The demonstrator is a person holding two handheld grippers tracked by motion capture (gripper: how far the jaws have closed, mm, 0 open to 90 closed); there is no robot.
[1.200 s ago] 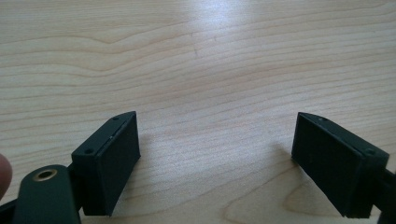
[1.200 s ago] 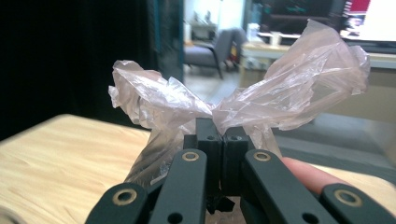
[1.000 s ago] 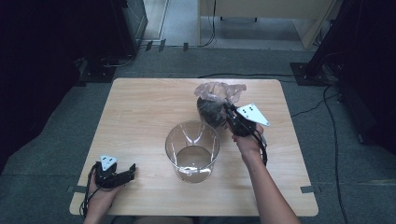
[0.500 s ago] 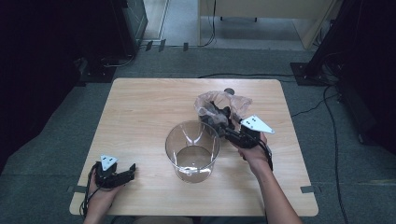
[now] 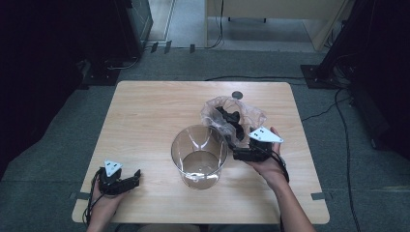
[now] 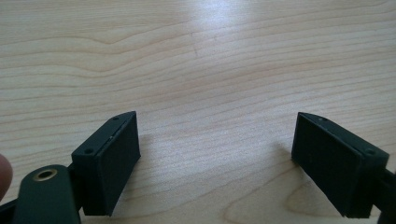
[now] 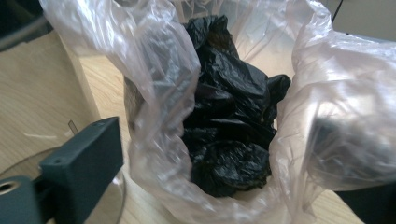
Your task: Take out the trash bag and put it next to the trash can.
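Note:
A clear plastic bag [image 5: 241,113] holding crumpled black material [image 5: 231,118] lies on the wooden table [image 5: 145,116], right of centre. Just in front of it stands a clear round container [image 5: 180,145] with nothing in it. My right gripper [image 5: 235,150] sits at the bag's near side, beside the container. In the right gripper view it [image 7: 215,140] is open, with the bag [image 7: 159,79] and its black contents [image 7: 233,126] between the jaws and film draped over the right jaw. My left gripper [image 5: 134,178] rests open at the table's front left, over bare wood [image 6: 217,135].
A small dark disc [image 5: 236,94] lies on the table behind the bag. The container's rim [image 7: 18,168] shows at the lower left of the right gripper view. Cables and dark furniture surround the table on the grey floor.
My right gripper has drawn back toward the person, and the bag has come along and spread wider. The left gripper has not moved.

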